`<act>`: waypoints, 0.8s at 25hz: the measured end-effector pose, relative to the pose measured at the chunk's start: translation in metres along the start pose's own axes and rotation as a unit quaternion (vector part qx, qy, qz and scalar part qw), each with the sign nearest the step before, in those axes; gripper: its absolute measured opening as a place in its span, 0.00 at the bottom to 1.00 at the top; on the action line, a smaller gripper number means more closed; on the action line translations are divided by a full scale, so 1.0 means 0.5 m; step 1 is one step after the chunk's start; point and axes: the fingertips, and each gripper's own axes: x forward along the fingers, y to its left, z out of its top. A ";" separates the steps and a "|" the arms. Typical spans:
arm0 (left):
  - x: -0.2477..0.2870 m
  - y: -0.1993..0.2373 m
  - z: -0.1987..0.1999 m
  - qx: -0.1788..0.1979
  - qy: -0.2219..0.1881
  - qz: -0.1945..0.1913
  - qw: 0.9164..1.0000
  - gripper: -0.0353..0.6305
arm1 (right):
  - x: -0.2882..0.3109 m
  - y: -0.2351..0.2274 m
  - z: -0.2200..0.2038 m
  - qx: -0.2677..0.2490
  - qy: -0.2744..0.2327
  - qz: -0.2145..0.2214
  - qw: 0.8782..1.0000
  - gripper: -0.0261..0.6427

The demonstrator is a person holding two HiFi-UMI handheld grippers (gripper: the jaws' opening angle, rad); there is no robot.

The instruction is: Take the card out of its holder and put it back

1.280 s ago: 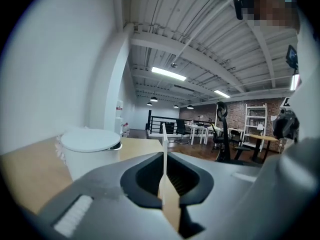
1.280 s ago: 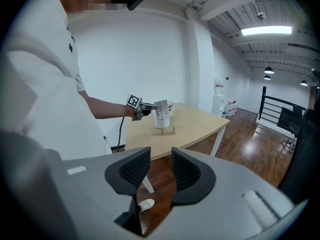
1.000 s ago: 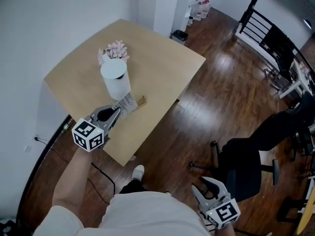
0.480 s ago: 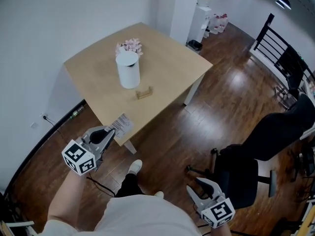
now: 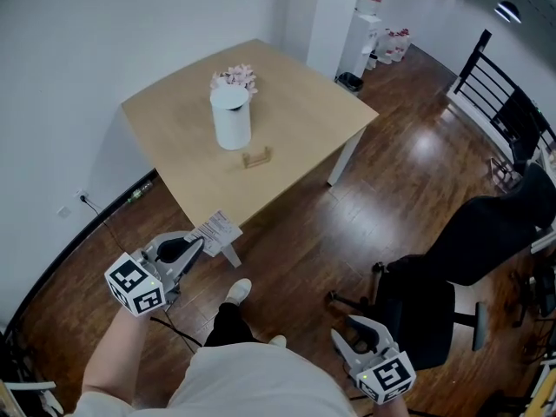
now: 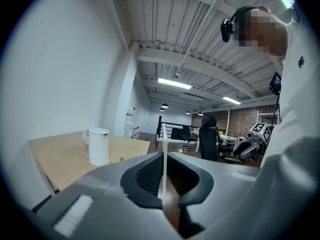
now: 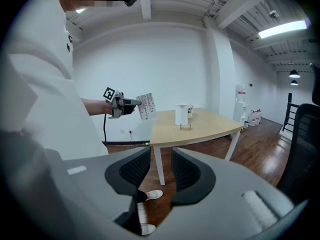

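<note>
My left gripper (image 5: 200, 241) is shut on a white printed card (image 5: 217, 228), held in the air just off the near edge of the wooden table (image 5: 295, 111). In the left gripper view the card (image 6: 163, 166) stands edge-on between the closed jaws. The small wooden card holder (image 5: 256, 157) sits empty on the table in front of a white cylinder (image 5: 230, 118). My right gripper (image 5: 354, 335) hangs low by my right side, open and holding nothing. From the right gripper view, the left gripper (image 7: 120, 104) and its card (image 7: 145, 106) show left of the table.
Pink flowers (image 5: 233, 78) stand behind the white cylinder. A black office chair (image 5: 452, 268) is on the wood floor to my right. A black railing (image 5: 499, 94) and a water dispenser (image 5: 372, 7) are farther back. A white wall runs along the left.
The left gripper has carried the card away from the holder, back past the table's near edge. I have stepped back, so the table looks farther off. The right gripper has barely moved.
</note>
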 end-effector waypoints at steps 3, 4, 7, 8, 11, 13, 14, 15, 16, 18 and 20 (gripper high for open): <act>0.033 0.033 0.025 0.008 -0.001 -0.015 1.000 0.08 | 0.007 -0.019 0.014 0.008 -0.001 -0.017 1.000 0.24; 0.046 0.047 0.034 0.013 0.000 -0.020 1.000 0.08 | 0.011 -0.023 0.018 0.012 -0.002 -0.022 1.000 0.24; 0.088 0.102 0.067 0.027 -0.001 -0.033 0.999 0.08 | 0.027 -0.038 0.033 0.017 -0.002 -0.037 0.999 0.24; 0.104 0.125 0.078 0.033 -0.001 -0.037 0.999 0.08 | 0.035 -0.045 0.039 0.018 -0.002 -0.043 0.999 0.24; 0.161 0.203 0.102 0.055 0.004 -0.049 0.997 0.08 | 0.061 -0.062 0.060 0.029 0.000 -0.067 0.997 0.24; 0.199 0.255 0.113 0.065 0.009 -0.055 0.996 0.08 | 0.079 -0.069 0.076 0.036 0.001 -0.083 0.996 0.24; 0.219 0.280 0.119 0.067 0.010 -0.059 0.996 0.08 | 0.089 -0.072 0.085 0.038 0.001 -0.090 0.995 0.24; 0.238 0.305 0.122 0.069 0.011 -0.064 0.996 0.08 | 0.101 -0.074 0.094 0.040 0.002 -0.097 0.994 0.24; 0.258 0.328 0.124 0.071 0.014 -0.069 0.995 0.08 | 0.113 -0.075 0.102 0.042 0.001 -0.103 0.994 0.24; 0.297 0.369 0.124 0.077 0.020 -0.082 0.993 0.08 | 0.137 -0.076 0.117 0.047 0.002 -0.116 0.992 0.24; 0.336 0.405 0.120 0.080 0.027 -0.095 0.992 0.08 | 0.158 -0.075 0.130 0.056 0.005 -0.131 0.990 0.24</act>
